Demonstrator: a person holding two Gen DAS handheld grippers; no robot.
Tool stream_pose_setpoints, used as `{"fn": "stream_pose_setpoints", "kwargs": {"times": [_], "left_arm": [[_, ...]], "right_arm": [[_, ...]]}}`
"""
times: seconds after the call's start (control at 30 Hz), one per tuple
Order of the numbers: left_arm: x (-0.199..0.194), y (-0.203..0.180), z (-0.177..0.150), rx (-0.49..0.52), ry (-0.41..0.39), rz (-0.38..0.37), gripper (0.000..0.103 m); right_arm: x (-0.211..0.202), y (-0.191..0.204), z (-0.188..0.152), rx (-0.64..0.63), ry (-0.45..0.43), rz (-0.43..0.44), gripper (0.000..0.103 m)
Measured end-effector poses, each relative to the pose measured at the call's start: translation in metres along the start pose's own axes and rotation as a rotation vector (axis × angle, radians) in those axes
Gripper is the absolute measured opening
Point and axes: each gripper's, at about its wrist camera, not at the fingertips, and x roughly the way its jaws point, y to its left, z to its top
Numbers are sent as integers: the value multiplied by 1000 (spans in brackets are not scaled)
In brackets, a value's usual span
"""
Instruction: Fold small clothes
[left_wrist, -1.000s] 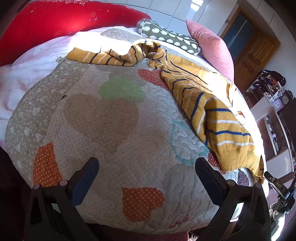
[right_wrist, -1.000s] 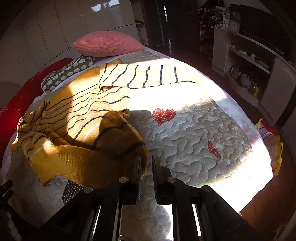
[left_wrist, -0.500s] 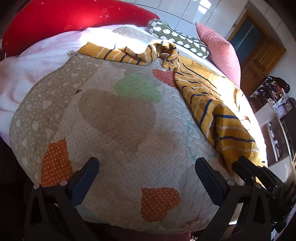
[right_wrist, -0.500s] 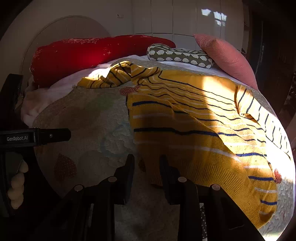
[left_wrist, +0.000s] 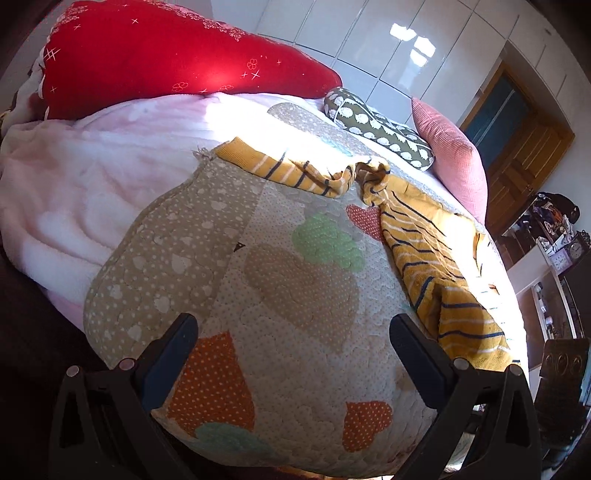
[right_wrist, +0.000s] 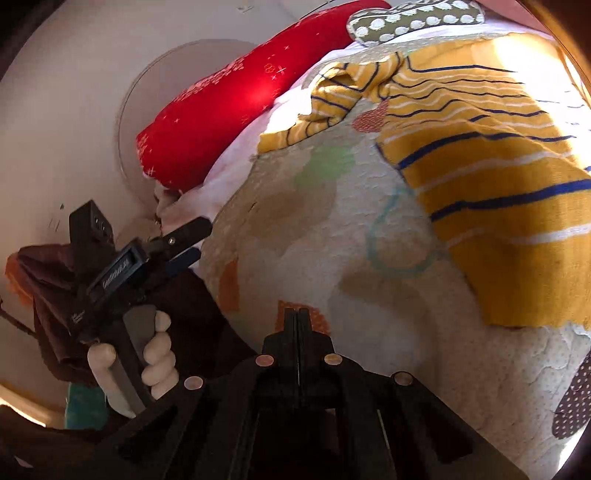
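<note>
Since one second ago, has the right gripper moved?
Yes. The right gripper swung left: in its view the red pillow went from the left edge toward the middle, and the left gripper now shows.

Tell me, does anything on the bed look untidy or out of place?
Yes. The sweater lies crumpled, not flat: its sleeve is twisted and bunched near the red pillow. Neither gripper holds it.

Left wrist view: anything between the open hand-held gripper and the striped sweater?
Only bare heart-patterned quilt lies between the left hand-held gripper and the yellow striped sweater, shown in the left wrist view.
</note>
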Motion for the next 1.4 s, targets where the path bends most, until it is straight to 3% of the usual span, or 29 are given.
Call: {"fn": "stream_pose_setpoints", "kwargs": {"times": [0.03, 0.07, 0.1, 0.13, 0.17, 0.2, 0.3, 0.37, 0.43, 0.5, 0.67, 0.87, 0.93, 1.0, 1.07, 1.13, 1.2, 1.3, 1.4], "left_arm": [[-3, 3, 2, -8, -6, 1, 103], [-5, 5, 2, -14, -8, 5, 103], [-6, 6, 2, -16, -7, 12, 103], [-6, 8, 1, -17, -5, 19, 103], [-6, 9, 0, -16, -2, 23, 103], [-6, 10, -1, -15, 1, 25, 103], [-3, 8, -7, -6, 12, 21, 103], [1, 4, -10, 0, 24, 13, 103], [5, 0, -12, 6, 40, 4, 103], [7, -3, -14, 17, 47, 0, 103], [5, 3, -14, 4, 39, 5, 103], [3, 11, -11, -25, 32, 4, 103], [3, 10, -11, -26, 31, 0, 103], [3, 8, -11, -27, 33, -1, 103], [3, 6, -11, -24, 41, -5, 103], [1, 2, -12, -10, 45, -4, 103], [0, -4, -13, 10, 44, -7, 103], [3, -21, -15, 64, 48, -23, 103], [11, -50, -20, 119, 75, -66, 103]], "right_arm": [[2, 15, -2, -67, -8, -71, 2], [2, 29, -3, -151, -41, -188, 2], [2, 38, -5, -234, -82, -333, 8], [4, 41, -6, -297, -109, -474, 17], [6, 38, -6, -333, -121, -584, 35], [7, 31, -4, -347, -122, -655, 44], [17, 2, 0, -325, -61, -712, 44], [22, -19, 3, -303, -17, -686, 44], [18, -29, 4, -301, -53, -675, 41], [12, -40, 10, -244, -81, -681, 6], [-16, -68, 23, 16, -104, -461, 5], [-27, -38, 0, 148, -64, -1, 5], [-11, -19, -12, 143, -12, 76, 6], [14, 0, -25, 91, 63, 79, 6], [40, 6, -40, 89, 168, 161, 6], [56, 15, -52, 36, 243, 64, 7], [41, 22, -56, -13, 210, 36, 7], [-15, 10, -45, 12, 37, -42, 8], [-81, -24, -38, 101, -181, -198, 14]]}}
